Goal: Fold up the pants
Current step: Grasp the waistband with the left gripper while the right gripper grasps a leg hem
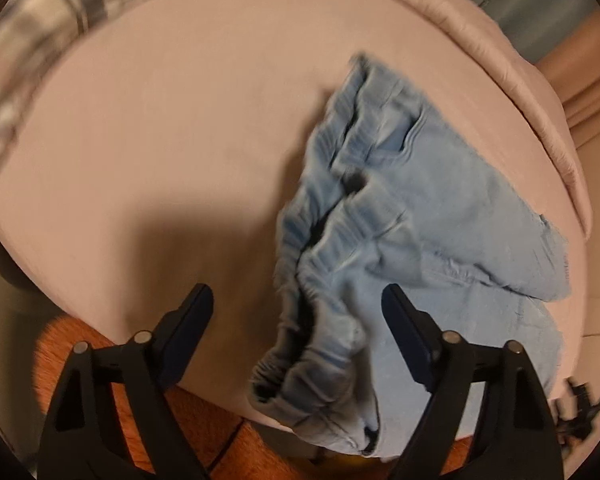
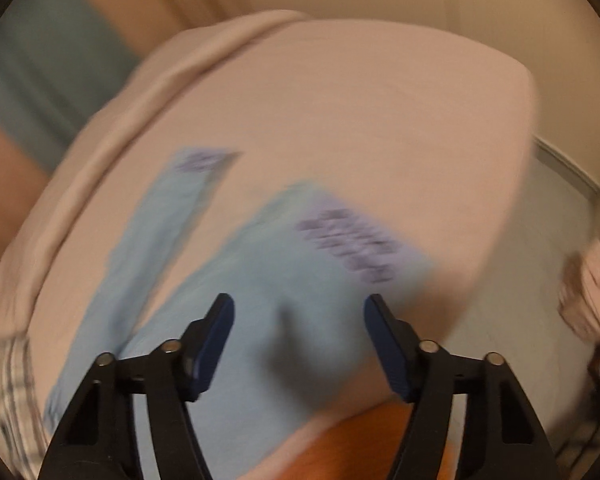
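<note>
Pants (image 1: 400,216) lie bunched toward the pink bed's (image 1: 140,140) right edge, elastic waistband nearest its near edge — the left gripper (image 1: 298,312) hovers released, straddling that band. Right view: legs (image 2: 260,280) spread flat near the near edge — right gripper (image 2: 298,320) released above them; beige walls beyond.

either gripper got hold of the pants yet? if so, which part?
Nothing held. Left gripper is open over the waistband of the pants; right gripper is open over a pant leg. No pad presses on the cloth.
</note>
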Available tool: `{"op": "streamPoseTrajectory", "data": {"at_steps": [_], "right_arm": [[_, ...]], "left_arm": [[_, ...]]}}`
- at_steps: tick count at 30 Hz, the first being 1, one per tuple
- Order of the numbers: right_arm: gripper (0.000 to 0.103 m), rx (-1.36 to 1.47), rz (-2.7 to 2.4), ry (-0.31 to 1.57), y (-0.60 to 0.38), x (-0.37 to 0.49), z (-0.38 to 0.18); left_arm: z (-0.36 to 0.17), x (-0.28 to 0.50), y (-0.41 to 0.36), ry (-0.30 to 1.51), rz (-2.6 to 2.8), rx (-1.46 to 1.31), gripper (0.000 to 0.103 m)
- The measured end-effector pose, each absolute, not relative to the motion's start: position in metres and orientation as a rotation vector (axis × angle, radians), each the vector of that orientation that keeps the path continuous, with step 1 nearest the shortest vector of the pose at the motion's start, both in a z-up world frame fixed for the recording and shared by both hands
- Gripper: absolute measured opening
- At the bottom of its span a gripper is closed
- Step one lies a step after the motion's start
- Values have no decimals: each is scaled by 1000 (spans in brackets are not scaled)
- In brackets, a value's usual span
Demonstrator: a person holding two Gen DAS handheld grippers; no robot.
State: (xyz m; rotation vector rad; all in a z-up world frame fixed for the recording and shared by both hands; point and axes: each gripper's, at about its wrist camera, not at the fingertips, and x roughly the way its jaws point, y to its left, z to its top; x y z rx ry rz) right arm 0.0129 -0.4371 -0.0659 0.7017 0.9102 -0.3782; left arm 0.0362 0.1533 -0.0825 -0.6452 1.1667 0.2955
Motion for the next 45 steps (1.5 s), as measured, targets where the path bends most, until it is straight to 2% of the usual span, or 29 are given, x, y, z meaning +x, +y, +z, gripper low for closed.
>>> {"op": "streamPoseTrajectory", "data": {"at_steps": [6, 8, 9, 11, 13, 18, 21, 23, 25, 28, 30, 32, 35, 41, 45], "right_arm": [[63, 787, -467, 945, -471, 7, -98], [53, 804, -452, 965, -475, 11, -106], [46, 811, -437, 970, -474, 13, -109], [39, 802, -431, 972, -471, 17, -109], [12, 766, -432, 963, -467, 18, -104], [10, 730, -324, 890, -462, 38, -68], [10, 688, -154, 757, -445, 51, -10], [9, 655, -82, 636, -437, 42, 30], [9, 641, -92, 580, -442, 25, 43], [9, 690, -141, 630, -458, 17, 13], [9, 714, -191, 730, -467, 18, -26], [9, 709, -246, 843, -470, 22, -66], [9, 720, -307, 921, -473, 20, -96], [9, 667, -323, 889, -463, 11, -82], [7, 701, -353, 944, -471, 26, -105]], "left_arm": [[-97, 38, 153, 1183, 217, -731, 68], [-97, 37, 151, 1175, 224, -720, 41], [-97, 36, 151, 1165, 230, -738, 34], [-96, 34, 145, 1132, 219, -782, 21], [-92, 31, 140, 1099, 229, -742, 19], [-58, 29, 149, 970, 197, -775, 18], [-34, 26, 155, 892, 214, -759, 18], [-27, 19, 155, 878, 247, -709, 18], [-38, 11, 162, 917, 266, -688, 19], [-82, 5, 173, 1048, 295, -727, 20], [-102, 3, 174, 1096, 313, -723, 20], [-105, 2, 169, 1102, 323, -684, 21], [-101, 4, 167, 1115, 335, -661, 21], [-103, 9, 170, 1135, 340, -662, 24], [-99, 14, 170, 1140, 340, -676, 25]]}}
